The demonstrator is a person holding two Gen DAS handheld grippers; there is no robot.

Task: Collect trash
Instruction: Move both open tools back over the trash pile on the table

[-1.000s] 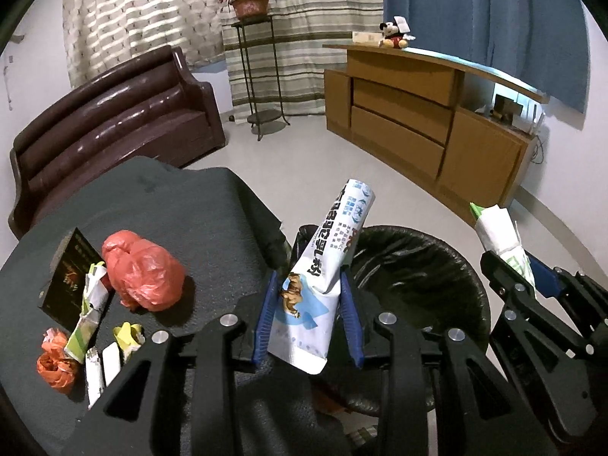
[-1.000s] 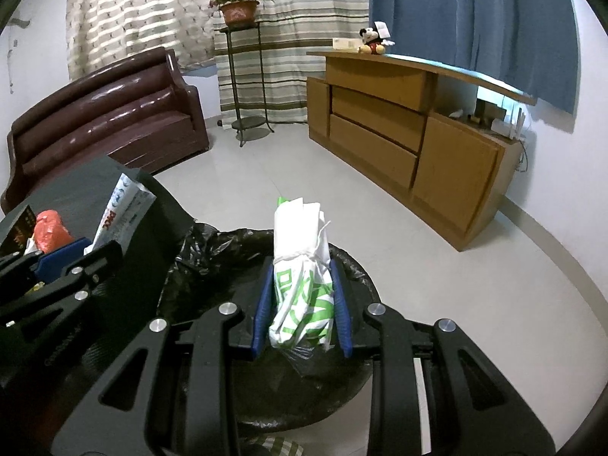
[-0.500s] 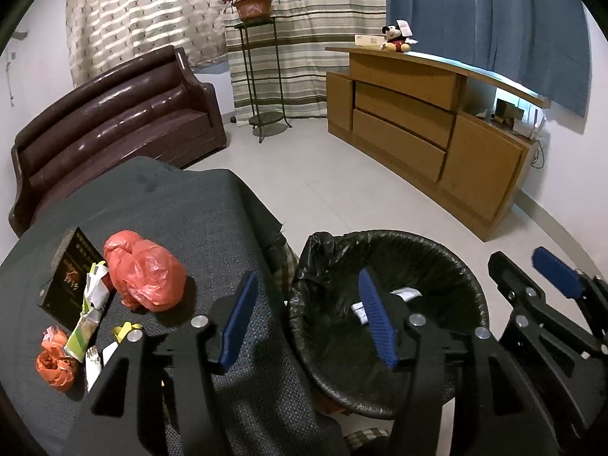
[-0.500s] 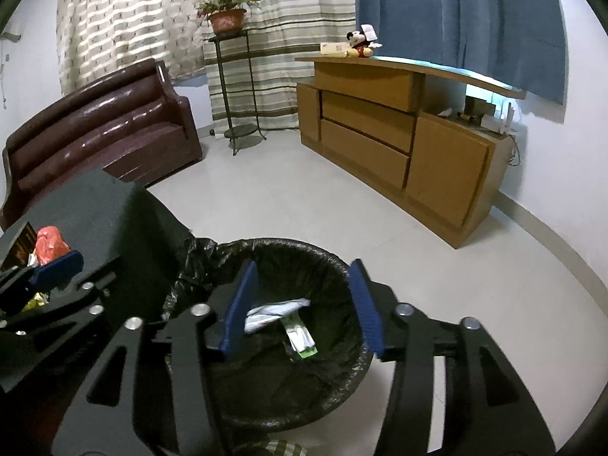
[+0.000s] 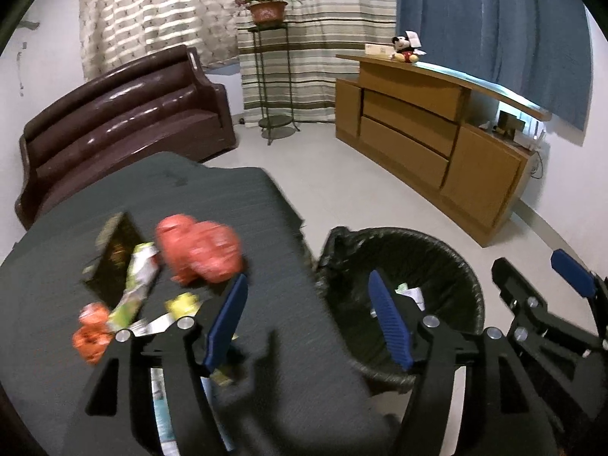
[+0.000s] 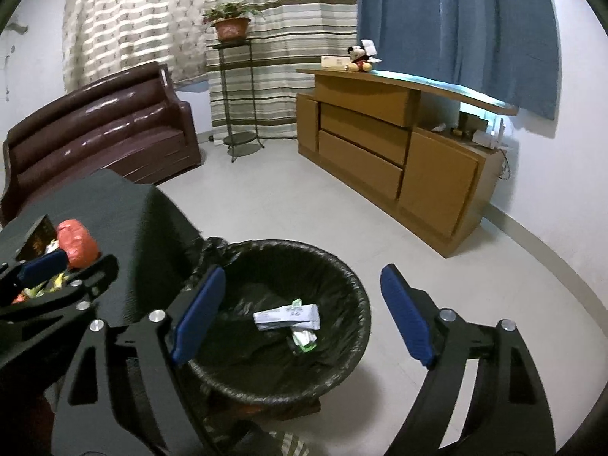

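While both tools are gaping wide with nothing between their blue pads, we are holding the left tool over the right edge of the dark surface and the right tool above the black-lined trash bin. Two wrappers are lying inside the bin. A red plastic bag, a dark box and smaller scraps are sitting near the surface's left edge.
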